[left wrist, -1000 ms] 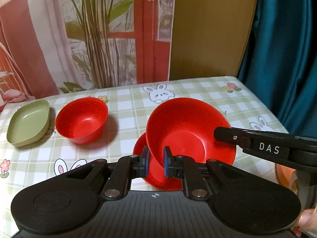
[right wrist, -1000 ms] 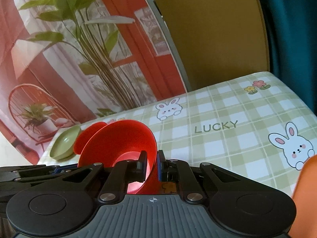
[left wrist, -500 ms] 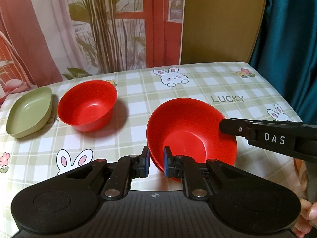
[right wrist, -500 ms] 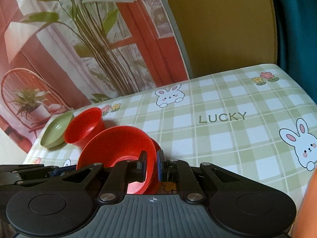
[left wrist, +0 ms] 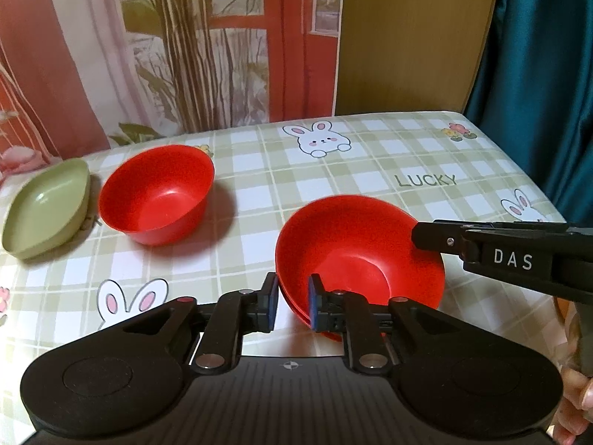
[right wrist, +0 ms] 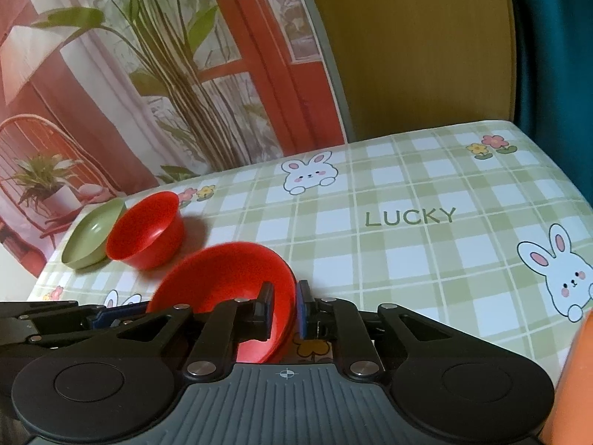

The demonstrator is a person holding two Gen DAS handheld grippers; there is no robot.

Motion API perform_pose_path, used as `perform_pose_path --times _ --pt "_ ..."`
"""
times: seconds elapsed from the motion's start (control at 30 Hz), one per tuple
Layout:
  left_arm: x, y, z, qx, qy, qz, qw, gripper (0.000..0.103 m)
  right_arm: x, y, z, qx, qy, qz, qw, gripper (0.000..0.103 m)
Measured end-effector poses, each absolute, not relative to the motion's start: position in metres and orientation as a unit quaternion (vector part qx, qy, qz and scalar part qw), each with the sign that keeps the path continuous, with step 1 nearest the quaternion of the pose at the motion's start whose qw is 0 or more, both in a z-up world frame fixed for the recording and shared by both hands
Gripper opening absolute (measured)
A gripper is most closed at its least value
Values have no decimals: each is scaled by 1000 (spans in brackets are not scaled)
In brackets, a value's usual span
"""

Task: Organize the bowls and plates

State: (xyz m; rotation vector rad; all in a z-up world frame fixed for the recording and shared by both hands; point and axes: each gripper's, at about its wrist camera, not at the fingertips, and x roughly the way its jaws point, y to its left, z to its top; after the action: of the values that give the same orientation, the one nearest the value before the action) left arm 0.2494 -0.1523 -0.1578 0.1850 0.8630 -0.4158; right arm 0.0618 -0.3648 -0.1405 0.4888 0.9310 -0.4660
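Observation:
A wide red bowl (left wrist: 355, 252) (right wrist: 222, 282) sits level on top of another red dish (left wrist: 296, 311), of which only a lower edge shows. My left gripper (left wrist: 292, 304) straddles the bowl's near rim; its jaws are opening and a small gap shows beside the rim. At the bowl's right rim is my right gripper (right wrist: 285, 307) (left wrist: 418, 235); its jaws are opening too, with the pads still close against the rim. My left gripper (right wrist: 111, 315) also shows low on the left of the right wrist view.
A smaller red bowl (left wrist: 155, 196) (right wrist: 148, 230) and a green leaf-shaped dish (left wrist: 44, 211) (right wrist: 92, 237) stand at the far left of the checked tablecloth (left wrist: 333, 170). An orange object (right wrist: 578, 371) is at the right edge. A hand (left wrist: 574, 408) holds the right gripper.
The wide red bowl came down from a tilted, raised pose and now rests level on the red dish beneath. The left jaws have spread a little.

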Motion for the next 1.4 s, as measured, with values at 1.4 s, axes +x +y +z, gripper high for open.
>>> perform_pose_path --times 1.4 --pt "265 -36 -107 8 314 -156 936 45 128 -339 -95 127 416 -169 885 27"
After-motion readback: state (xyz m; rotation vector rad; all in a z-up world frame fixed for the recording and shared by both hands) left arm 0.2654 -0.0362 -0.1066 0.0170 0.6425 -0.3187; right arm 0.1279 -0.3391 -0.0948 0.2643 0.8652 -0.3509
